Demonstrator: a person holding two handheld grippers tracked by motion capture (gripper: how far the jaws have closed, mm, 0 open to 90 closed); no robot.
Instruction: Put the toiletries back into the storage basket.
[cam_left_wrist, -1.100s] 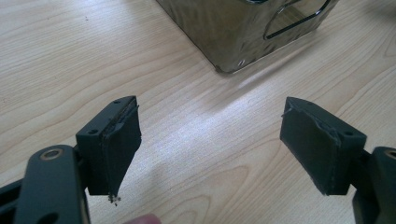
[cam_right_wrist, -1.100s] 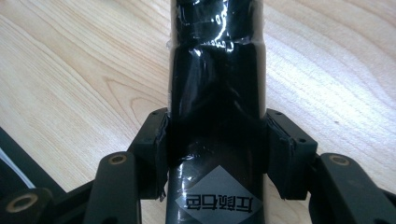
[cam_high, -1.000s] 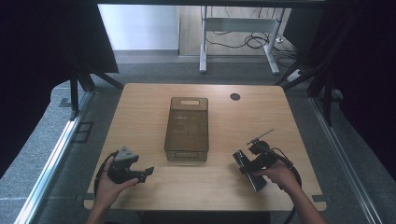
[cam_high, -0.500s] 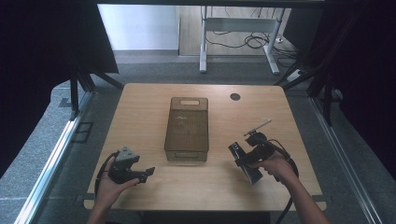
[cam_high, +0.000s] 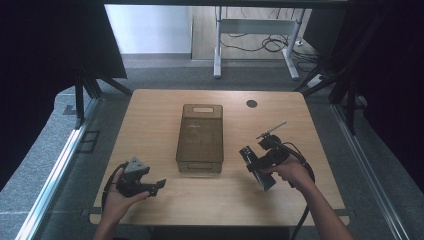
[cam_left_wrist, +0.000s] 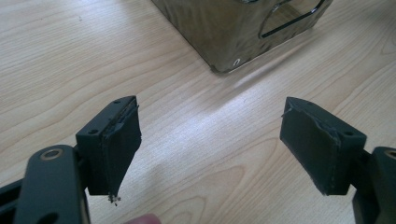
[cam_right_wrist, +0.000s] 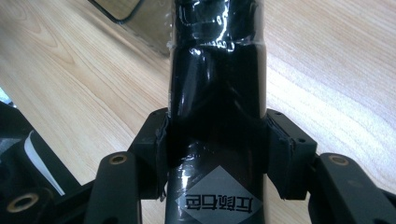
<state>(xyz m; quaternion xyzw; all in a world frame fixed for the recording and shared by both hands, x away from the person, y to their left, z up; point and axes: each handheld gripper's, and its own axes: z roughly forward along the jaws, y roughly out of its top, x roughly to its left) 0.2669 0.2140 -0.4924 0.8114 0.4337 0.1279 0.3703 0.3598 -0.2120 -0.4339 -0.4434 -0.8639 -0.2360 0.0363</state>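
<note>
In the middle of the high view a smoky, see-through brown bin (cam_high: 199, 139) lies on the wooden table (cam_high: 150, 115), long and rectangular, its slotted handle end toward the top of the frame and its near end toward the bottom. A small dark round hole (cam_high: 251, 103) sits in the tabletop toward the upper right of the bin, well apart from it. At the lower left a hand (cam_high: 117, 197) holds the left gripper (cam_high: 159, 185), a grey three-cornered plate on top, low over the wood and apart from the bin's near corner. In the left gripper view its two black jaws stand wide apart with bare table between them, the pads (cam_left_wrist: 122, 144) frayed at the edges, and a corner of the bin (cam_left_wrist: 233, 28) fills the upper middle of the frame. At the lower right of the high view the other hand (cam_high: 290, 172) carries the right gripper (cam_high: 256, 161), which is clamped on a black packet (cam_high: 257, 167), a long flat glossy thing angled toward the bottom of the frame. In the right gripper view the black packet (cam_right_wrist: 217, 93) runs up the centre between both jaws, wrapped in shiny crinkled film, with a grey diamond label bearing characters near the bottom. The bin's edge (cam_right_wrist: 140, 18) shows at the upper left there.
</note>
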